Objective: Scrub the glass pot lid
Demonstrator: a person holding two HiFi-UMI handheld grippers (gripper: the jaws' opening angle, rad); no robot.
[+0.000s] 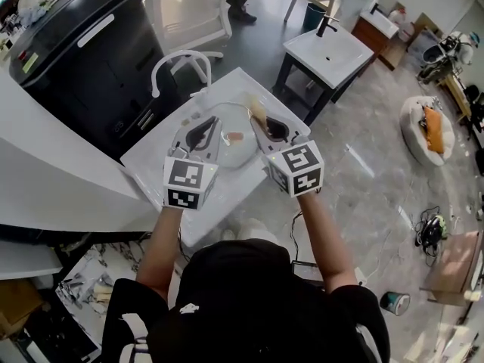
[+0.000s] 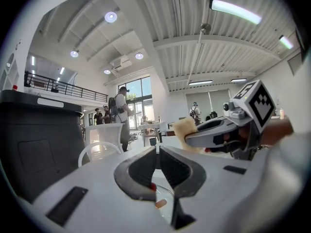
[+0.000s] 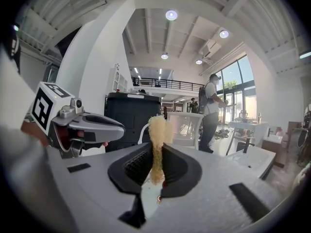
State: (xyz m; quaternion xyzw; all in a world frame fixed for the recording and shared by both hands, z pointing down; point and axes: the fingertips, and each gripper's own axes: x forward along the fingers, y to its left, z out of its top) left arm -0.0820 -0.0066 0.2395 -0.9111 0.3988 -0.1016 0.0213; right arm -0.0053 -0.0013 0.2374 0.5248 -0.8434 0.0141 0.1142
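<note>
The round glass pot lid [image 1: 227, 148] lies over a white table [image 1: 155, 165], its small knob [image 1: 235, 136] near the middle. My left gripper [image 1: 204, 132] is shut at the lid's left rim, and in the left gripper view its jaws [image 2: 157, 153] meet with glass and the knob [image 2: 160, 204] showing below them. My right gripper [image 1: 266, 125] is shut on a yellowish sponge [image 1: 257, 110] that sticks out past its jaws over the lid's far right edge. The right gripper view shows the sponge [image 3: 158, 130] squeezed between the pads [image 3: 146, 166].
A large black machine [image 1: 83, 44] stands at the far left and a white chair [image 1: 181, 66] just behind the table. A white basin stand [image 1: 329, 51] is at the far right. People stand in the distance [image 2: 121, 110]. The floor to the right has cables and clutter.
</note>
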